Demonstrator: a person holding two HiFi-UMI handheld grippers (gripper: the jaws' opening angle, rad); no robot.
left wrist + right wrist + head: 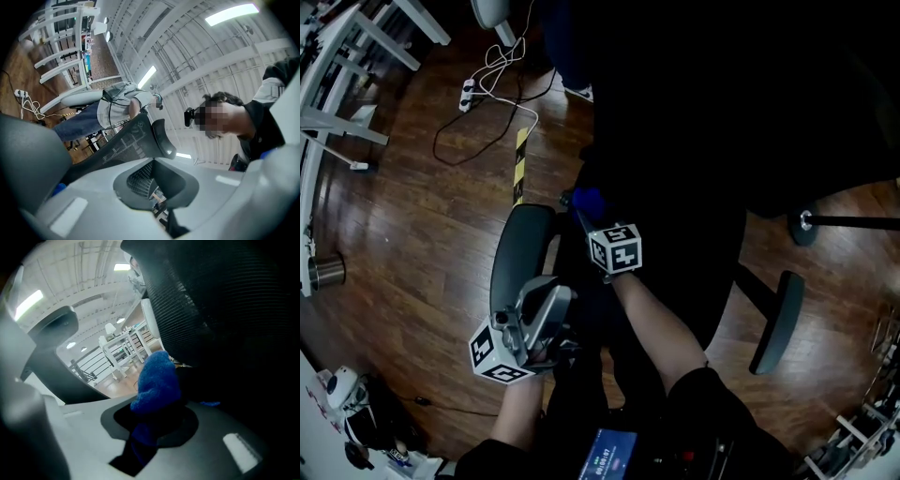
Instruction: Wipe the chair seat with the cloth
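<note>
Clamping blue cloth: right gripper; left gripper: jaws together

The black office chair, from twelve to three o'clock, is lost in shadow, seat indistinguishable from back; a fluffy blue cloth buries the right tongs' tips.

Head camera: high up, facing steeply down at the wooden floor. The black chair fills upper right.

Camera on left gripper: tilted upward, chair back close, ceiling beyond.

Camera on right gripper: hard up against dark chair mesh, also angled toward the ceiling.

Shared: the chair in all three views, the ceiling in both gripper views.
</note>
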